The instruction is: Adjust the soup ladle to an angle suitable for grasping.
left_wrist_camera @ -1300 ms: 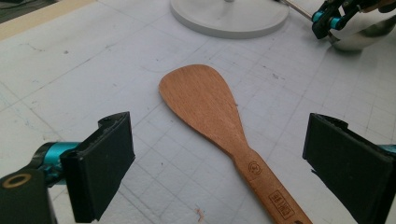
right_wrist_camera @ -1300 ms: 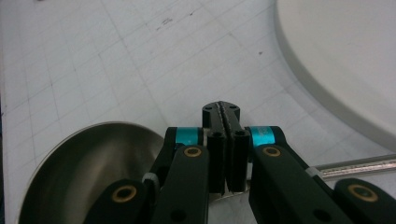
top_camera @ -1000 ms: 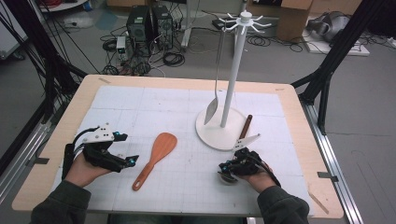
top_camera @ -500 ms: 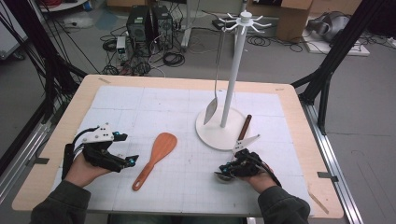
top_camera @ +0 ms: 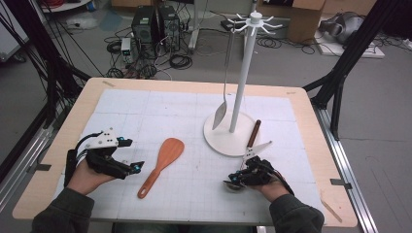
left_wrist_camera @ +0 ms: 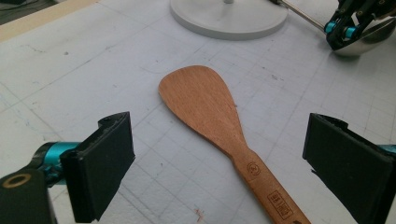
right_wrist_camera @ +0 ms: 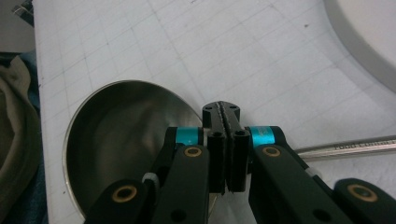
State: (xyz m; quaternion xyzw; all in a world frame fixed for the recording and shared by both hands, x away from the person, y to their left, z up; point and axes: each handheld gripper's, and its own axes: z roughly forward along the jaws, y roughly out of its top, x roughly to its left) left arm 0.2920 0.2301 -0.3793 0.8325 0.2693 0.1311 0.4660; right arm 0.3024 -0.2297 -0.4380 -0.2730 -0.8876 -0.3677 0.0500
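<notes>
A wooden spatula lies flat on the white mat, blade away from me. My left gripper stands open just left of it, its jaws wide on either side of the handle and not touching it. A steel ladle lies at the right, bowl near me, dark handle resting on the stand's base. My right gripper is shut over the ladle's neck, pads pressed together with nothing visible between them.
A white hook stand rises from a round base at the mat's centre right. A metal spoon hangs from one of its hooks. Cables and computer cases lie on the floor beyond the table.
</notes>
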